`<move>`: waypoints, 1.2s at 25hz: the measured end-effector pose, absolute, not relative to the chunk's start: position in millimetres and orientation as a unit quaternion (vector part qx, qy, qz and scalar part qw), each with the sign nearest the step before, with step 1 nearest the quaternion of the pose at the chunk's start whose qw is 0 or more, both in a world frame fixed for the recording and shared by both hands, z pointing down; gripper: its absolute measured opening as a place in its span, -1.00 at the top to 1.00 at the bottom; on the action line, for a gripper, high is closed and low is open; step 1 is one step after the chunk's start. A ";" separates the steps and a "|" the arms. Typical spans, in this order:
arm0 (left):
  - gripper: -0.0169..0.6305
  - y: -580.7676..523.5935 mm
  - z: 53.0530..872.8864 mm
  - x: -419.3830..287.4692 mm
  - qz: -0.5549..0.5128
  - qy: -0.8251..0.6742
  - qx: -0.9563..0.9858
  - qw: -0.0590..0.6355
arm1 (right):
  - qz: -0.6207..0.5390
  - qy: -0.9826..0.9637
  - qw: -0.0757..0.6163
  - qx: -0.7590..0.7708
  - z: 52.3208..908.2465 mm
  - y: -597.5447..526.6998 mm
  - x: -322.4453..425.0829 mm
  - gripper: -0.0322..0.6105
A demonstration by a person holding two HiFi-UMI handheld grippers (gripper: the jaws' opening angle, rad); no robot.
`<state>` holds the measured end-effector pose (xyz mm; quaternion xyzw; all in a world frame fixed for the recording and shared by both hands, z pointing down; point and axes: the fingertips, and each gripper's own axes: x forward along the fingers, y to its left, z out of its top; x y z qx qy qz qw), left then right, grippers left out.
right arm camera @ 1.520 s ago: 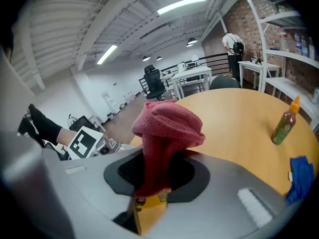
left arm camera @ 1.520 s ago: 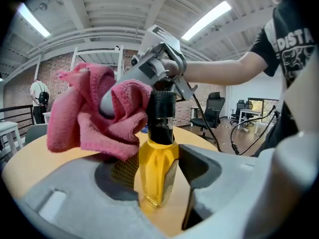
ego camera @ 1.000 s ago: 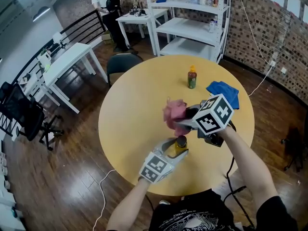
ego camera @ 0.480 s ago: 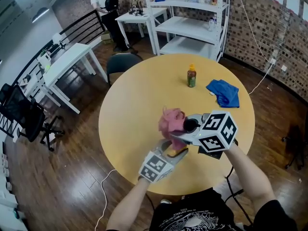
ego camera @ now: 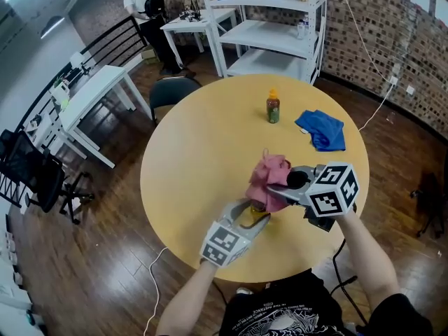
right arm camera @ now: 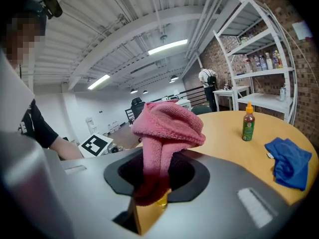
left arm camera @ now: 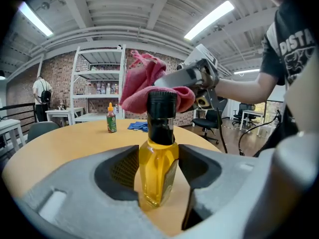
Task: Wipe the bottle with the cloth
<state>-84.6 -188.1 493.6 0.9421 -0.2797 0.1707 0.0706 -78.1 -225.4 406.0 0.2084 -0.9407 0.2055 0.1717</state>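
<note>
Both arms reach up from the bottom edge of the head view. The left forearm [ego camera: 183, 301] angles up and right to the left gripper [ego camera: 252, 214], low centre, its marker cube [ego camera: 225, 243] nearest the body. Its jaws are closed against the sides of the bottle [left arm camera: 158, 158]. The right forearm [ego camera: 365, 254] angles up and left. The right gripper [ego camera: 274, 186] sits just above the left one, jaws pointing left and pinched on the pink cloth [right arm camera: 169, 121], which rests on the bottle's cap.
</note>
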 end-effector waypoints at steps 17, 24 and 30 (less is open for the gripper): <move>0.18 -201.6 456.3 -91.0 0.128 -0.351 0.923 0.094 | 0.405 -0.852 0.084 0.321 537.5 -179.5 -18.3 0.59; 0.18 -210.2 367.5 -81.0 0.100 -0.349 0.930 0.057 | 0.474 -0.835 0.059 0.272 555.7 -182.9 -54.4 0.59; 0.18 -203.3 335.5 -75.3 0.090 -0.350 0.931 0.054 | 0.499 -0.838 0.060 0.212 547.8 -182.7 -111.4 0.59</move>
